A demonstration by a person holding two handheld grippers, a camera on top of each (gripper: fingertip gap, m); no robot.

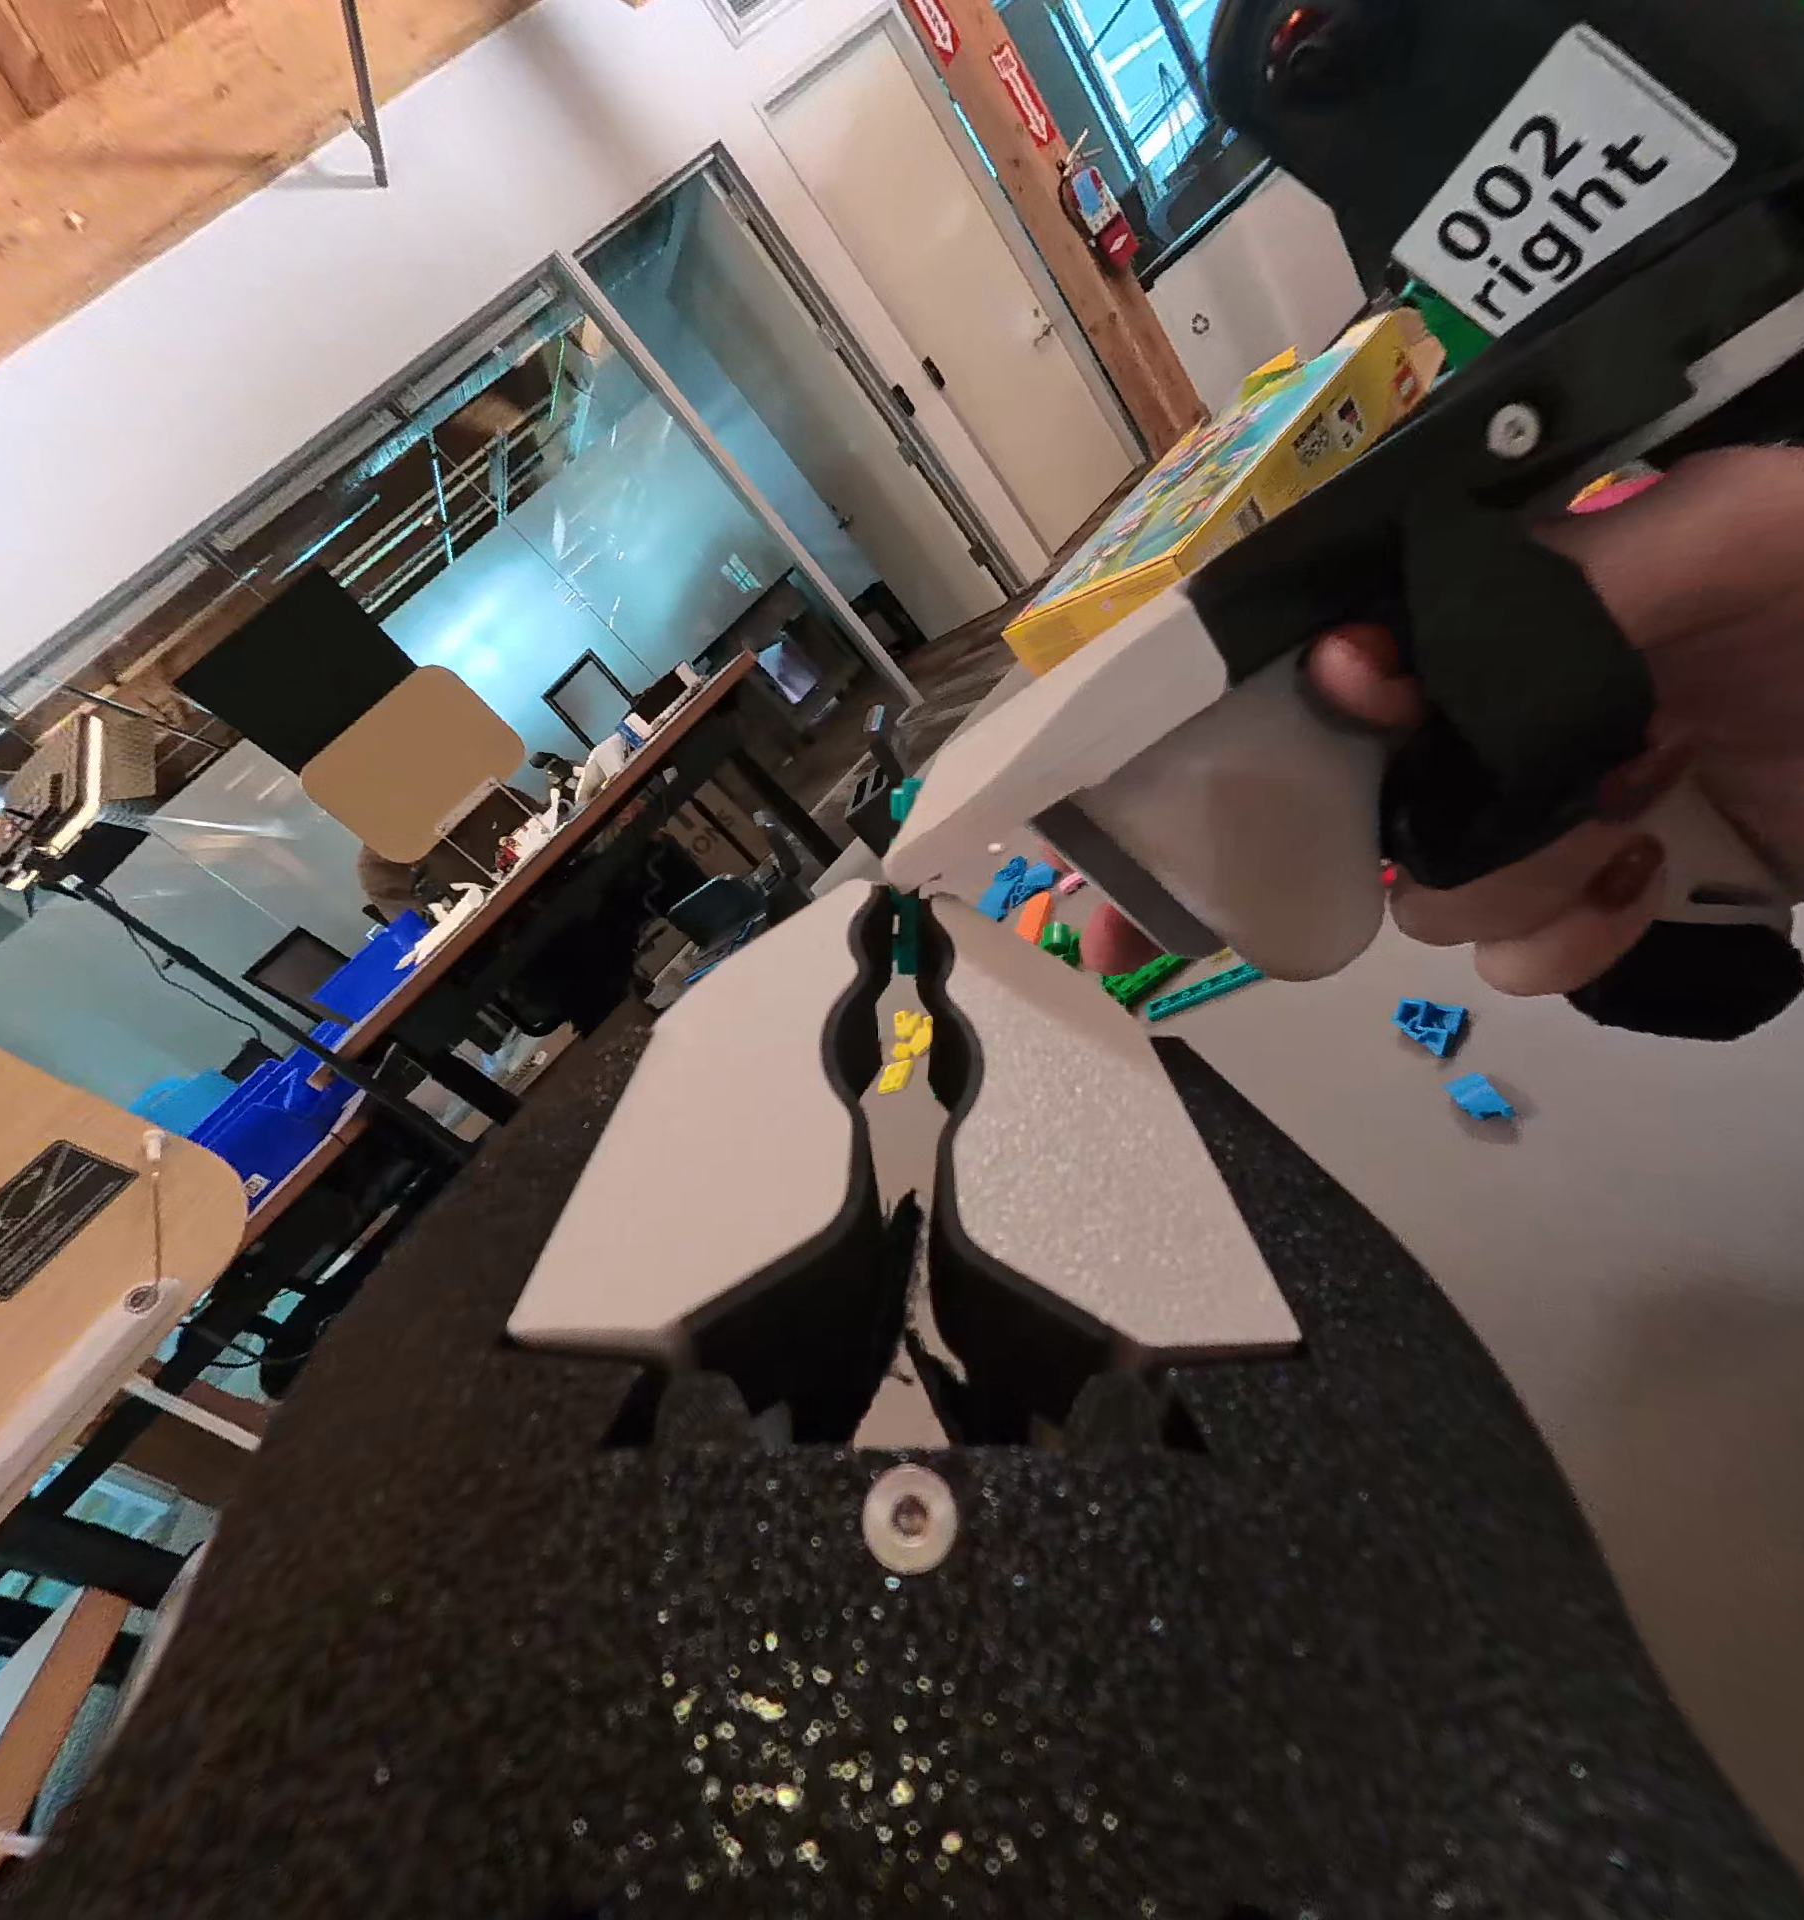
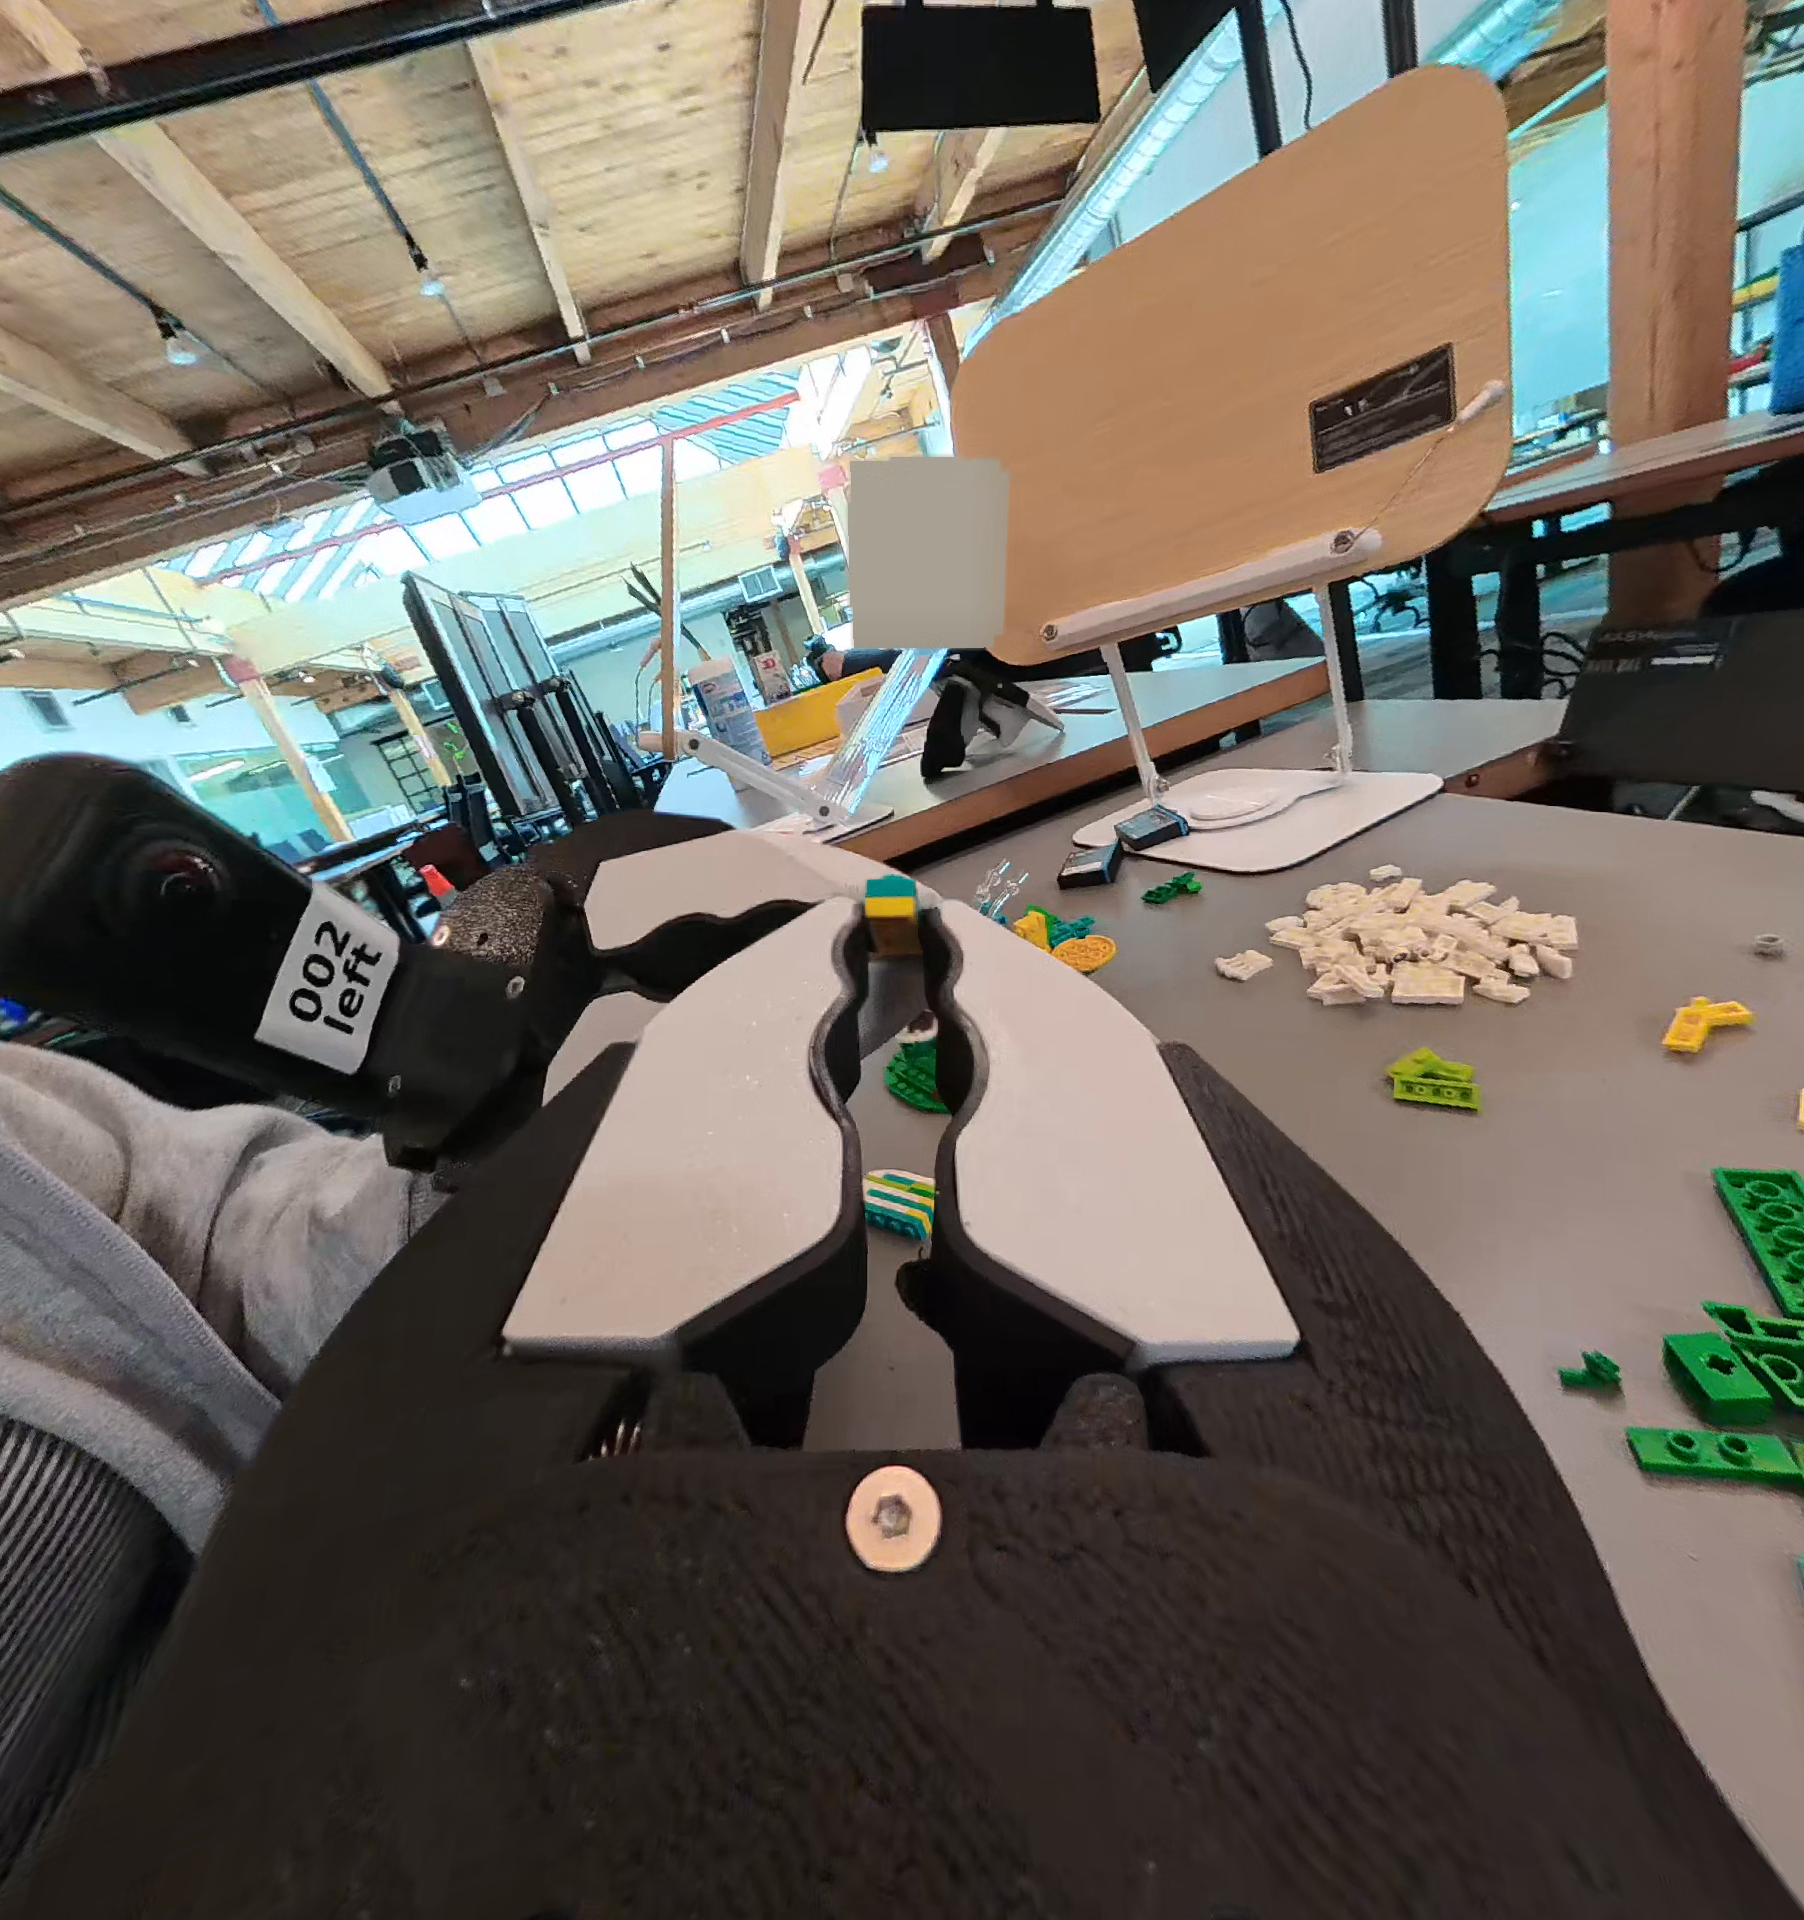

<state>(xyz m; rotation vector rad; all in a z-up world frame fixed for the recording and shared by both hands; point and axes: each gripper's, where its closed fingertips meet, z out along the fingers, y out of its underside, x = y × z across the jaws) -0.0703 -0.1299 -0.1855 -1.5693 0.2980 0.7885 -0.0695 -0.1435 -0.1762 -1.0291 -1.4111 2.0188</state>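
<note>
Both hand-held grippers share one build: the left hand-held gripper (image 1: pixel 903 904) and the right hand-held gripper (image 2: pixel 893 925) have coarse, grainy matt black plastic bodies, smooth pale grey finger plates and a bright metal screw (image 2: pixel 893 1522). The surface (image 2: pixel 1500 1164) is smooth matt grey. Toy bricks (image 2: pixel 1781 1247) are glossy moulded plastic. The tilted board (image 2: pixel 1230 343) shows a light wood-grain finish. The sleeve (image 2: pixel 98 1226) is soft grey cloth. Ceiling boards (image 2: pixel 306 208) are bare timber.
</note>
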